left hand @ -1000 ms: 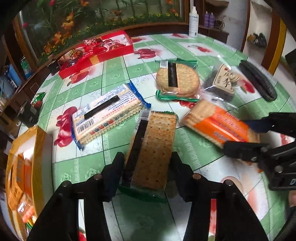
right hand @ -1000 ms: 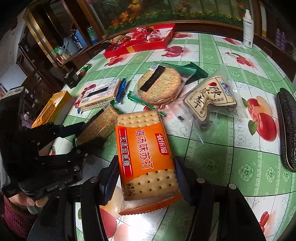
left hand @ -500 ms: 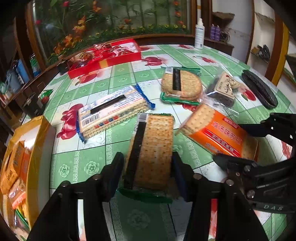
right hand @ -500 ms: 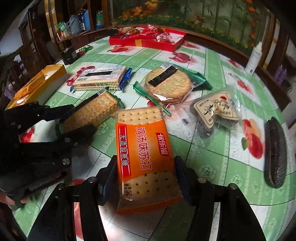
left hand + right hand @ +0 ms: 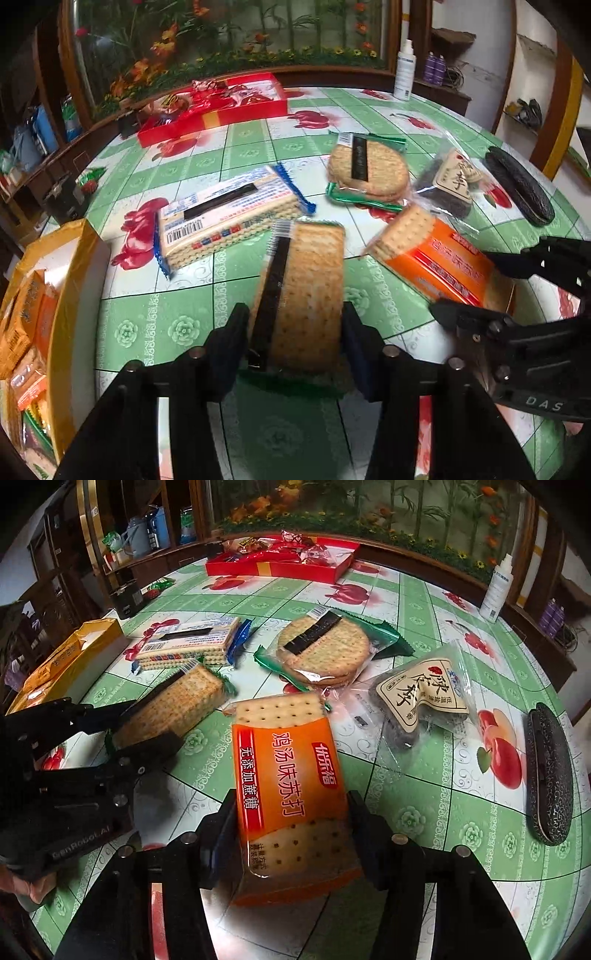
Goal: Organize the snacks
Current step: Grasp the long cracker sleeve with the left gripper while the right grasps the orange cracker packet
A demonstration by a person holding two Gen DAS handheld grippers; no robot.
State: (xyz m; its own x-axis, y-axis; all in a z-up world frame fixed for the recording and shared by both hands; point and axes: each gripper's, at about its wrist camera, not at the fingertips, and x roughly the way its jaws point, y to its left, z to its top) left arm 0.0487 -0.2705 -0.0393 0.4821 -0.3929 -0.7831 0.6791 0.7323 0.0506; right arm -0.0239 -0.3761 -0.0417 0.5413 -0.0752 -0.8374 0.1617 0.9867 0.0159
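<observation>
My left gripper [image 5: 293, 325] has its jaws closing on a green-wrapped square cracker pack [image 5: 306, 280], and the pads press its long sides. The right wrist view shows this gripper [image 5: 151, 725] and its pack [image 5: 184, 701] at the left. My right gripper [image 5: 291, 812] holds an orange cracker pack [image 5: 288, 768]. Its jaws are closing and the pads squeeze the pack's near end. Seen from the left wrist, the right gripper [image 5: 465, 284] and orange pack [image 5: 428, 251] are at the right. An open yellow box [image 5: 70, 295] with packed snacks stands at the left.
Loose on the green-checked table [image 5: 192, 295] lie a blue-trimmed cracker pack [image 5: 229, 214], round crackers [image 5: 369, 171] in green wrap and a clear bag of dark snacks [image 5: 454, 181]. A black case [image 5: 517, 184] lies far right. A red box [image 5: 221, 107] and a spray bottle [image 5: 404, 70] stand at the back.
Both packs stay between the same jaws. The right gripper has turned a little with the orange pack. The left gripper has hardly moved.
</observation>
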